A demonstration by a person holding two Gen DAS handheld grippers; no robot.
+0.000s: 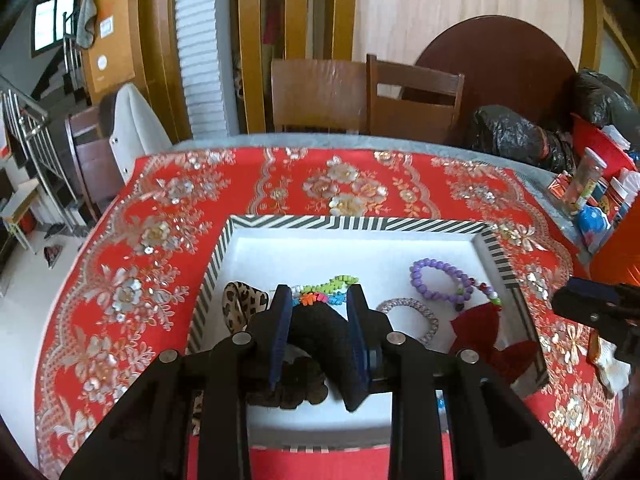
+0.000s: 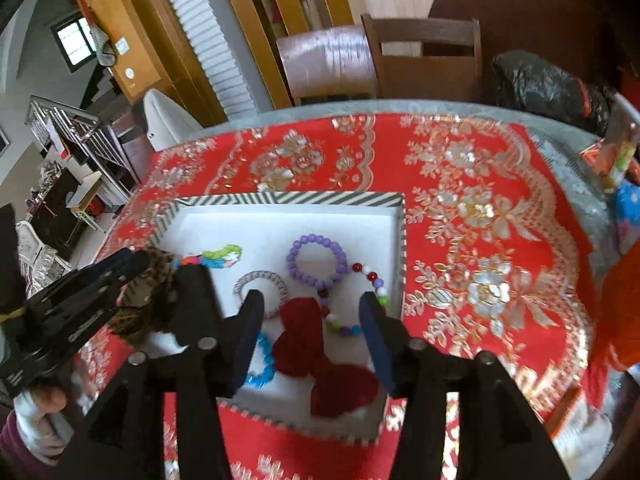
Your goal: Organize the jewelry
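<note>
A striped-rimmed white tray (image 1: 360,224) (image 2: 288,198) holds the jewelry. My left gripper (image 1: 318,296) (image 2: 120,268) hangs over its near left part, jaws apart, with a black fuzzy band (image 1: 316,332) lying loosely in the gap. Beside it are a leopard scrunchie (image 1: 242,304) and a multi-coloured bead string (image 1: 328,284). My right gripper (image 2: 312,320) (image 1: 592,304) stands open just above a red velvet bow (image 2: 304,336) (image 1: 480,328) that rests in the tray. A purple bead bracelet (image 2: 316,256), a silver bangle (image 2: 260,284), a red-and-white bead bracelet (image 2: 368,280) and a blue bracelet (image 2: 262,364) lie around it.
A red floral cloth (image 1: 160,240) covers the table. Bottles and boxes (image 1: 592,192) crowd its far right edge, next to black bags (image 1: 508,132). Wooden chairs (image 1: 360,96) stand behind the table. A person's hand (image 2: 36,404) grips the left tool.
</note>
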